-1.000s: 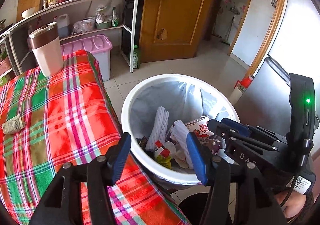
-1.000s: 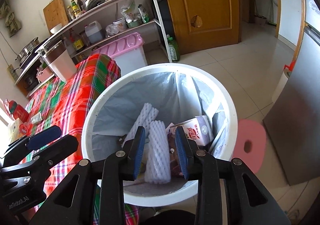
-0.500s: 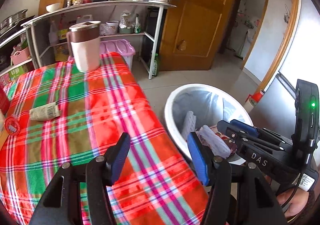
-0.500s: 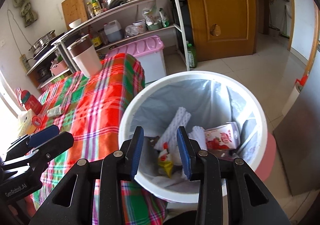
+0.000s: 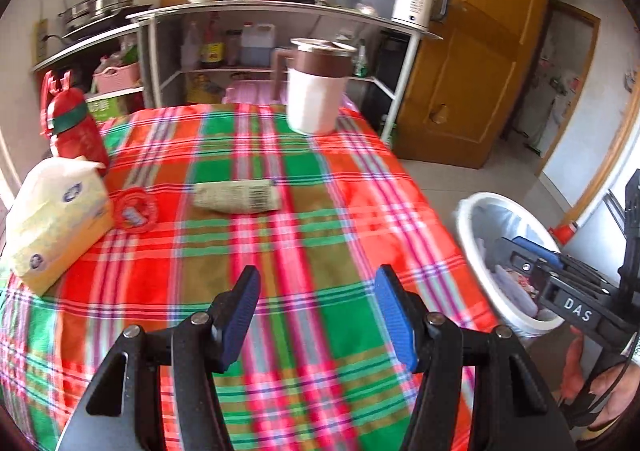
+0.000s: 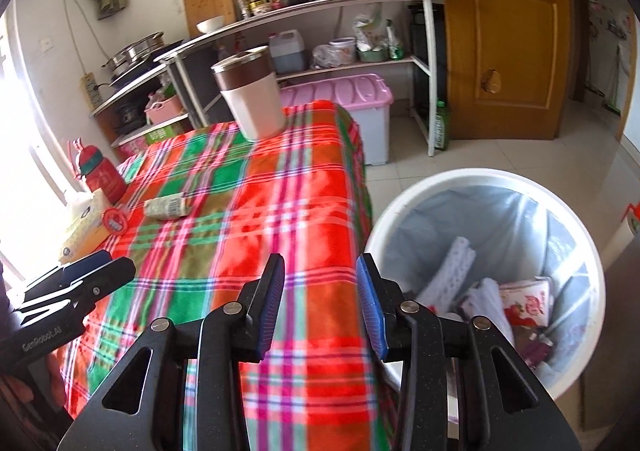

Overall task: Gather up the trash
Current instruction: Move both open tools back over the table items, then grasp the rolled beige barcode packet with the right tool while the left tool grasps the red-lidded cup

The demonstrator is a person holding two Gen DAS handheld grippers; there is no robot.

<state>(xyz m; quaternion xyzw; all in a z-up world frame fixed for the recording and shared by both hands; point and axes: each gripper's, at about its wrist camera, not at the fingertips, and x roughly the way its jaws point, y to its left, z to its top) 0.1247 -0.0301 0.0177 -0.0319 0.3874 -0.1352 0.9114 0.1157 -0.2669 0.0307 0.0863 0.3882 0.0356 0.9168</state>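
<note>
Hovering over plaid tablecloth, left gripper stood wide, nothing between jaws; crumpled wrapper lay mid-table ahead, beside red lid and tissue pack; white trash bin at right by table edge

Right view: right gripper had jaws just opening, empty, above table edge; wrapper well ahead left; bin at right held foam nets, carton

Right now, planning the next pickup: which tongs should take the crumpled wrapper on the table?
Probably left: the left tongs, open and empty, face the wrapper; the right tongs sit nearer the bin.
</note>
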